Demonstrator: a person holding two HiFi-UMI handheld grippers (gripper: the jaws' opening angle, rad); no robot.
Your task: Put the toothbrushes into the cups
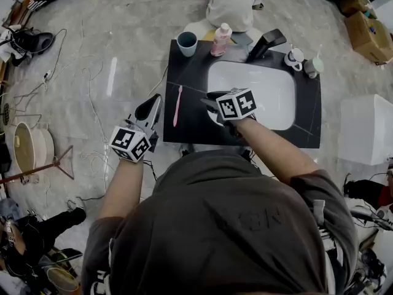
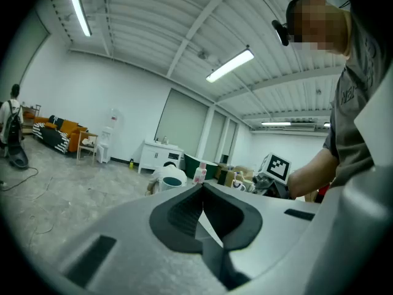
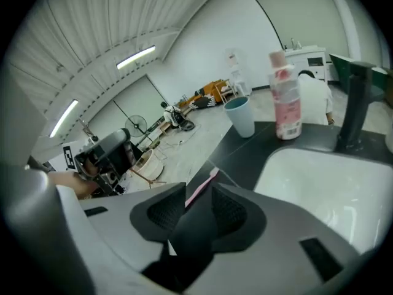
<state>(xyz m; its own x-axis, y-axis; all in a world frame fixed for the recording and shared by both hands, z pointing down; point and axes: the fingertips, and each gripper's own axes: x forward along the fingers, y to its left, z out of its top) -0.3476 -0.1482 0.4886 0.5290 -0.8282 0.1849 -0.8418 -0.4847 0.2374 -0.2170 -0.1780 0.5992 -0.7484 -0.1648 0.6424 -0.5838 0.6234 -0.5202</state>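
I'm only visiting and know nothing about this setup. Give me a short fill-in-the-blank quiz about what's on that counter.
1. The toothbrush lying on the black counter is ___ in colour.
2. In the head view, the toothbrush lies to the ___ of the sink.
3. The cup at the counter's back left corner is ___ in colour.
4. Between that cup and the tap stands a pink ___.

Missing words: pink; left; blue; bottle.

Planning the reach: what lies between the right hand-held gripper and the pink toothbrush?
Nothing but bare black countertop separates the right hand-held gripper from the pink toothbrush, per the head view.
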